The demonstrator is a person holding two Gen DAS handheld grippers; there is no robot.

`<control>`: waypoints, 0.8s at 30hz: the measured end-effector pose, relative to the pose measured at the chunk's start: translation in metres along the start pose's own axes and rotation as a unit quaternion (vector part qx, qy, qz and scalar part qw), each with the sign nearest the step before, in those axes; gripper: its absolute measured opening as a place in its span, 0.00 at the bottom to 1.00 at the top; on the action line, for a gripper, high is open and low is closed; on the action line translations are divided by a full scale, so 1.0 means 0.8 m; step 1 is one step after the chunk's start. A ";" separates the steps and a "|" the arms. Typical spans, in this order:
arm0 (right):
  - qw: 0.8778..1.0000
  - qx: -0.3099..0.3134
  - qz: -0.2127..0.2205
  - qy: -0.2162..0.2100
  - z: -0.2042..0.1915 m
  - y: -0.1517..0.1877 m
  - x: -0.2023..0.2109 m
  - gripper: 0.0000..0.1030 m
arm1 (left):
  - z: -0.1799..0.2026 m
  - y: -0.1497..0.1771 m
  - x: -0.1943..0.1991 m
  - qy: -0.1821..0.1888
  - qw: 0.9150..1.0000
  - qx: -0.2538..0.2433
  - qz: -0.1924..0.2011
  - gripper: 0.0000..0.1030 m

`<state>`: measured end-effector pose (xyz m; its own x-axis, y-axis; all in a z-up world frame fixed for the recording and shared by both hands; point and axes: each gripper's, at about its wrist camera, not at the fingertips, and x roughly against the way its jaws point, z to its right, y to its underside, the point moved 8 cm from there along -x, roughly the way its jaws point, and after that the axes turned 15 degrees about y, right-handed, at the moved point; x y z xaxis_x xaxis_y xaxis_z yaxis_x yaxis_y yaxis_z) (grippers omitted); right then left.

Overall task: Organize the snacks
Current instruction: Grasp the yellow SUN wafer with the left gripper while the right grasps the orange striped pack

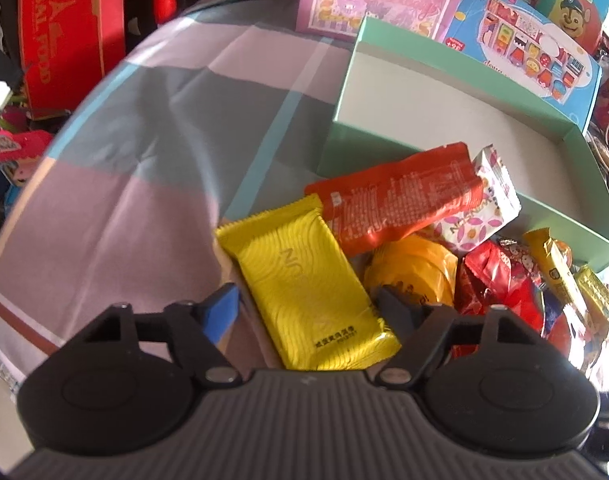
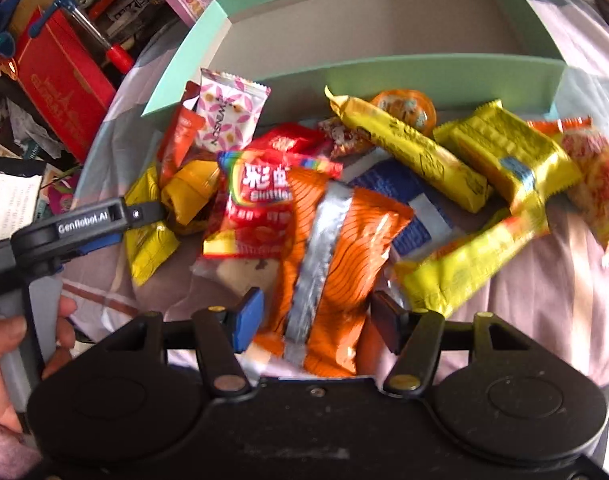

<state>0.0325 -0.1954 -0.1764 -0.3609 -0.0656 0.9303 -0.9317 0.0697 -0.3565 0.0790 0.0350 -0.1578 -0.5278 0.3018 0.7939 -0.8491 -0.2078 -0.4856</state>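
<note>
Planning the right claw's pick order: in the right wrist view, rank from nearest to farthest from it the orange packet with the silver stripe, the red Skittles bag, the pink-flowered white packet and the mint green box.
1. Orange packet with the silver stripe: between the right claw fingers.
2. Red Skittles bag: just beyond, left.
3. Pink-flowered white packet: farther left, leaning on the box.
4. Mint green box: at the back.

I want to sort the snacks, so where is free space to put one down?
The mint green box is bare inside. The checked cloth left of the yellow packet is also free. In front of the box, the snack pile is crowded.
</note>
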 end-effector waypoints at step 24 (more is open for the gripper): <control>0.996 0.040 0.071 0.034 0.002 -0.015 -0.008 0.47 | 0.007 0.000 -0.002 -0.041 0.995 -0.090 0.012 0.47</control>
<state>0.0456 -0.1970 -0.1784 -0.4880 0.0061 0.8728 -0.8728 -0.0067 -0.4880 0.0796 0.0297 -0.1569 -0.5511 0.2195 0.8051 -0.8297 -0.0412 -0.5567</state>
